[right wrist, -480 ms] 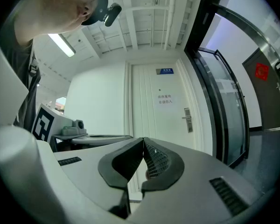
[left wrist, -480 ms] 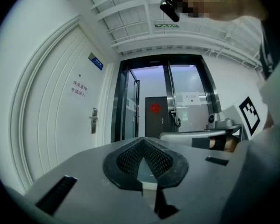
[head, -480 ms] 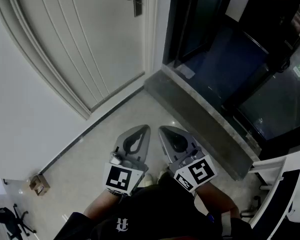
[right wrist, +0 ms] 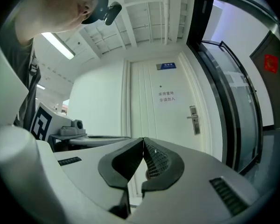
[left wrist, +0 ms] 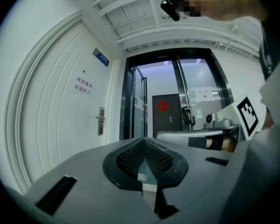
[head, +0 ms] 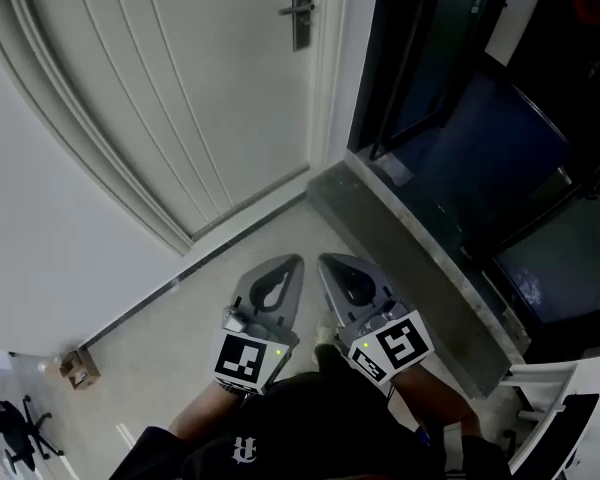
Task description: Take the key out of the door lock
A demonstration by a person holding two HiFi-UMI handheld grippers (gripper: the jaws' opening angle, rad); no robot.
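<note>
A white door (head: pixel 180 88) stands ahead, with a metal lock plate and lever handle (head: pixel 300 10) near its right edge; the lock plate and handle (left wrist: pixel 101 120) appear small in the left gripper view, and the same lock plate and handle (right wrist: pixel 193 120) show in the right gripper view. No key can be made out at this distance. Both grippers are held low, side by side, far from the door. My left gripper (head: pixel 290 260) is shut and empty. Close beside it, my right gripper (head: pixel 325 259) is shut too, with nothing in it.
A glass partition with dark frames (head: pixel 450 98) stands right of the door, above a grey stone sill (head: pixel 420 258). A small cardboard box (head: pixel 77 367) lies on the floor at the left. A paper notice (right wrist: pixel 167 96) hangs on the door.
The head view has shifted: door, handle and sill now sit slightly lower and further right in the picture. Both grippers hold the same place, still shut.
</note>
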